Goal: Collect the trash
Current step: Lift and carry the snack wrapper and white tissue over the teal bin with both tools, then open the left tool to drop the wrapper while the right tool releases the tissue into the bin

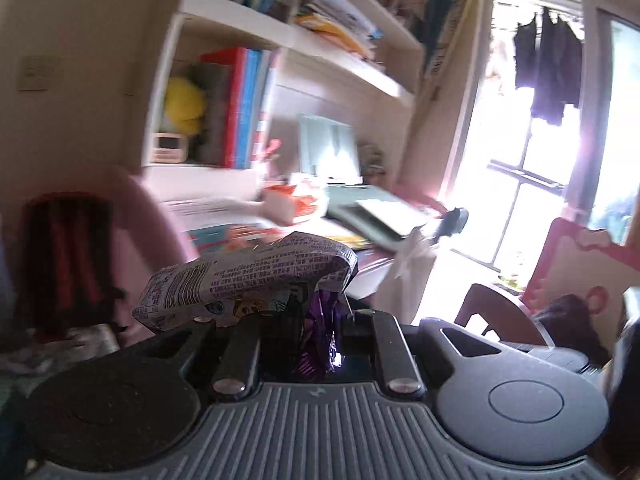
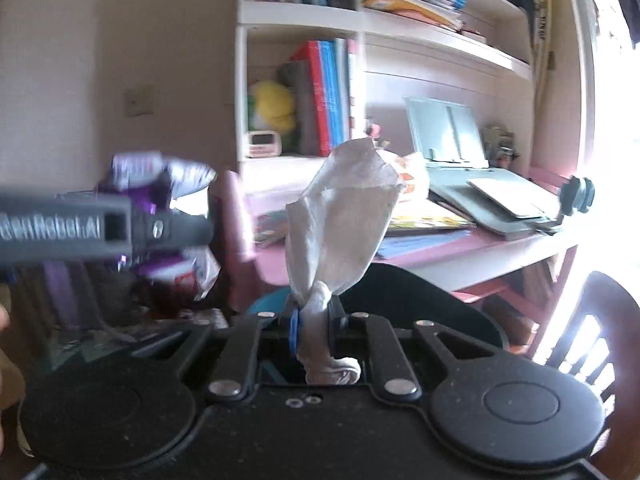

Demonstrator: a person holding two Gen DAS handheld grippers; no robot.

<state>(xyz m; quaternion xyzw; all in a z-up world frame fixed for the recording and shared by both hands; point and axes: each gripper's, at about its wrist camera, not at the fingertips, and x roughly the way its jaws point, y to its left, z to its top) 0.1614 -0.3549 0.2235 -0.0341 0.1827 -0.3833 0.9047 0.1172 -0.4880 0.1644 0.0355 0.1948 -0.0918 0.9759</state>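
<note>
the left gripper (image 1: 320, 312) is clamped on a purple snack wrapper (image 1: 248, 280) lying crosswise above it. the right gripper (image 2: 316, 316) pinches a white tissue (image 2: 344, 224) standing upright. both are lifted short of the desk (image 2: 500, 244); no bin is in view.

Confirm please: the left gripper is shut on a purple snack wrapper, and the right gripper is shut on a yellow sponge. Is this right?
Not quite. The right gripper is shut on a crumpled white tissue, not a yellow sponge; the right wrist view shows it pinched between the jaws. The rest holds: the left gripper is shut on the purple snack wrapper.
</note>
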